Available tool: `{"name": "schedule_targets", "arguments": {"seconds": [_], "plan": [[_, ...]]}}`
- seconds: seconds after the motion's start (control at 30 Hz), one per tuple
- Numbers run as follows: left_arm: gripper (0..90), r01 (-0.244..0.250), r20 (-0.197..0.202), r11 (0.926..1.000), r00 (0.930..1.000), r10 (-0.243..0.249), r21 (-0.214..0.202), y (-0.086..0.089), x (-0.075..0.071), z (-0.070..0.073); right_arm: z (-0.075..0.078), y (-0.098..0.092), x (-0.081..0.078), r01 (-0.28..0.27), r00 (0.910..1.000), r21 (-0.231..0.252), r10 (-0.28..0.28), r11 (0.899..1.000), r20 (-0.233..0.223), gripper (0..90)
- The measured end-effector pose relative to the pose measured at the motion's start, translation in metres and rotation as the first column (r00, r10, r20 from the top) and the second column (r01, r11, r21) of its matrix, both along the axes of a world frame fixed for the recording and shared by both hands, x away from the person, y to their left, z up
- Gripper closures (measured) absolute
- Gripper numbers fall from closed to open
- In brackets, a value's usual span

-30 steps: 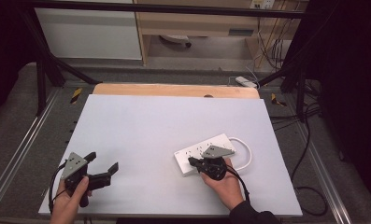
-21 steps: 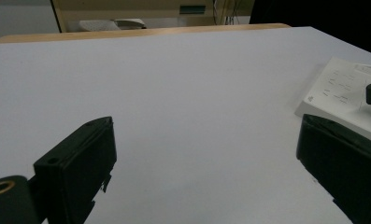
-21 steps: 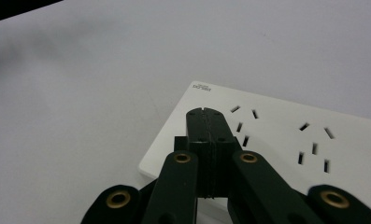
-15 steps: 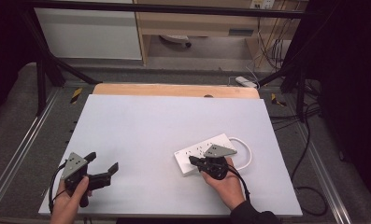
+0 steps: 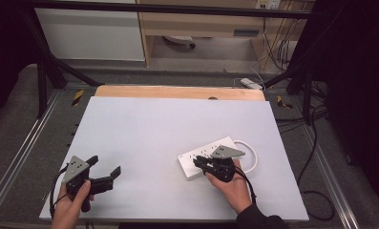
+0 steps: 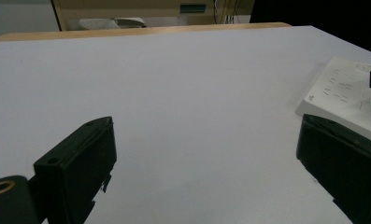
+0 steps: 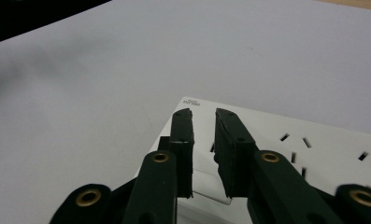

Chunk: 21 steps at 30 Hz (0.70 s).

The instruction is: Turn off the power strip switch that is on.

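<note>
High view: the right gripper [image 5: 202, 163] lay over the near-left end of the white power strip [image 5: 201, 153], which rested on the white bench [image 5: 177, 124] with its white cable [image 5: 252, 155] looping off the far end. That gripper's jaws pointed left along the strip's top and had just been opening a little; nothing could be made out between them from up here. The left gripper [image 5: 106, 168] sat well to the left of the strip, near the bench's front edge, its jaws spread wide over bare surface.

Left gripper view: the jaws of the left gripper [image 6: 206, 154] stood far apart with only bench [image 6: 174, 93] between them. The power strip [image 6: 342, 88] lay ahead and off to the side of the right-hand jaw, clear of it.

Right gripper view: the right gripper [image 7: 203, 116] hung just above the power strip [image 7: 286, 135], its jaws parted by a narrow gap. Through that gap showed the strip's white top; the pads pinched nothing. The strip's corner lay just ahead of the jaw tips, with socket slots off to their right.
</note>
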<state>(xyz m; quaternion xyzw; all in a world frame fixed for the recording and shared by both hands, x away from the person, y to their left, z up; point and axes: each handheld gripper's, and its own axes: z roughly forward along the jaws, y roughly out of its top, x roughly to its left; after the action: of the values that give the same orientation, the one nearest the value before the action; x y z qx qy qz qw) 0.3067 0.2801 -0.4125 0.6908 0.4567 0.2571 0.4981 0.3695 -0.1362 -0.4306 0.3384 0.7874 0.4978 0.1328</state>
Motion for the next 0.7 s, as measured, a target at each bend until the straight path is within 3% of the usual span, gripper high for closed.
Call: {"name": "schedule_targets", "arguments": {"seconds": [0.3,0.47,0.7], "plan": [[4.8,-0.006,-0.001,1.0,1.0,0.006,-0.001,0.001,0.0,0.0,0.008,-0.004,0.001,0.044,0.9987,0.028,-0.045,0.999,0.022,50.4],[4.8,-0.008,-0.002,1.0,1.0,0.008,-0.001,0.001,0.0,0.0,0.013,-0.006,0.0,0.074,0.997,0.057,-0.075,0.996,0.019,29.5],[4.7,-0.028,0.01,0.9995,0.9996,0.028,-0.014,0.004,-0.001,0.001,0.019,-0.008,0.001,0.136,0.9899,0.051,-0.138,0.989,0.034,9.4]]}}
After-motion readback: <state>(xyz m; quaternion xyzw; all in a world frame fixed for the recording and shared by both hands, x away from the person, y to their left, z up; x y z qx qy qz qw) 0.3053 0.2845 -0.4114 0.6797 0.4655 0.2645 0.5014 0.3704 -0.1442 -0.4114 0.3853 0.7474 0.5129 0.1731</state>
